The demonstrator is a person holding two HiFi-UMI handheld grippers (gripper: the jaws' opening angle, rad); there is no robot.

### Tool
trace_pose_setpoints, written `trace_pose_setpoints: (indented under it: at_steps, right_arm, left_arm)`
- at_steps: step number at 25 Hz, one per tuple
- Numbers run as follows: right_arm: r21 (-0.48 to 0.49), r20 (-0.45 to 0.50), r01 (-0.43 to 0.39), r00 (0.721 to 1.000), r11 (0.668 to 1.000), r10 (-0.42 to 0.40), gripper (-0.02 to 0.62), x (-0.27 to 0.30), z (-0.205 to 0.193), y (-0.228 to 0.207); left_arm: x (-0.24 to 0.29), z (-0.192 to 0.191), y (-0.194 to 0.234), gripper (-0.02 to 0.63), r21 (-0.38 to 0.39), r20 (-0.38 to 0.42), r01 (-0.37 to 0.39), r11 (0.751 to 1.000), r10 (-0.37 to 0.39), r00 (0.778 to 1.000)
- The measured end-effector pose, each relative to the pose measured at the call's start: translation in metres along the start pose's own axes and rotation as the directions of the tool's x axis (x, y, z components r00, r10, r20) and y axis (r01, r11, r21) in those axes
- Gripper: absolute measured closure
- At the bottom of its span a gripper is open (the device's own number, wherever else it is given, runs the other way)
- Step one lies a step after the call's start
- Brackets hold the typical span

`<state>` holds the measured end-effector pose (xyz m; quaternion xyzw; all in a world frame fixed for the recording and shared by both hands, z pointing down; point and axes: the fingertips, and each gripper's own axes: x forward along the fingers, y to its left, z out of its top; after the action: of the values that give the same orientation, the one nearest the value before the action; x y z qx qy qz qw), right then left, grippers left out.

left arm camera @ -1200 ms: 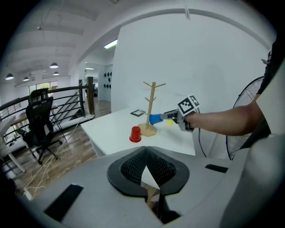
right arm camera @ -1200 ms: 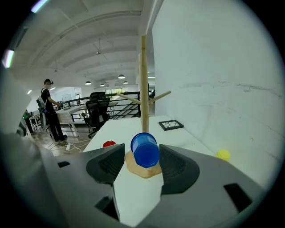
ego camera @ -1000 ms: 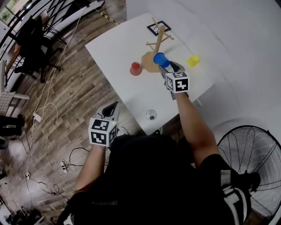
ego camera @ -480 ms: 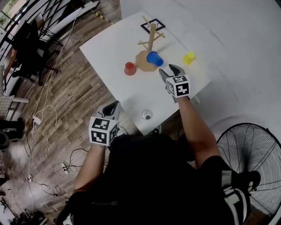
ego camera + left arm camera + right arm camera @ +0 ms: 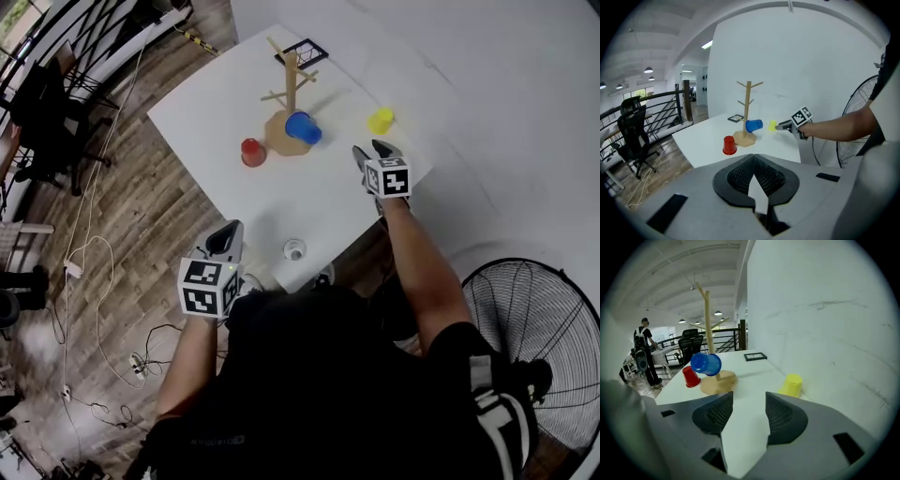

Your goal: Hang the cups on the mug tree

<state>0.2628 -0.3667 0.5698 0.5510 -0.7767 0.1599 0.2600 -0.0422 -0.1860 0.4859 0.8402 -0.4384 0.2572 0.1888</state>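
A wooden mug tree stands on the white table. A blue cup hangs tilted on a low peg of it. A red cup sits upside down left of the tree's base. Further right, a yellow cup stands upside down near the wall. My right gripper hovers over the table just short of the yellow cup; its jaws are closing, still wide apart with nothing between them. Off the table's front edge, my left gripper is shut and empty.
A small clear cup stands near the table's front edge. A black-framed marker card lies behind the tree. A floor fan stands at the right, an office chair and cables at the left. A person stands far off.
My right gripper has drawn back from the blue cup and moved right, towards the yellow cup. The blue cup stays hanging on the tree. The left gripper has hardly moved.
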Motion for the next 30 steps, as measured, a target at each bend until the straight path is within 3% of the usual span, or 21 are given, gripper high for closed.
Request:
trace_pose_setpoints:
  at_steps: [11,22,30]
  right_arm:
    - [0.010,-0.031,0.122,0.992,0.992,-0.122,0.379,0.030,0.001,-0.096]
    - [0.019,-0.071,0.144,0.987,0.989,-0.142,0.362,0.065,0.004,-0.127]
    - [-0.031,-0.117,0.126,0.985,0.992,-0.129,0.360,0.084,0.002,-0.136]
  left_arm:
    - [0.011,-0.003,-0.006,0.591,-0.027,-0.041,-0.048,0.998,0.046,0.998]
    - [0.020,-0.011,-0.008,0.591,-0.053,-0.070,-0.068,0.996,0.065,0.995]
    - [0.021,-0.015,-0.003,0.591,-0.067,-0.085,-0.089,0.994,0.084,0.993]
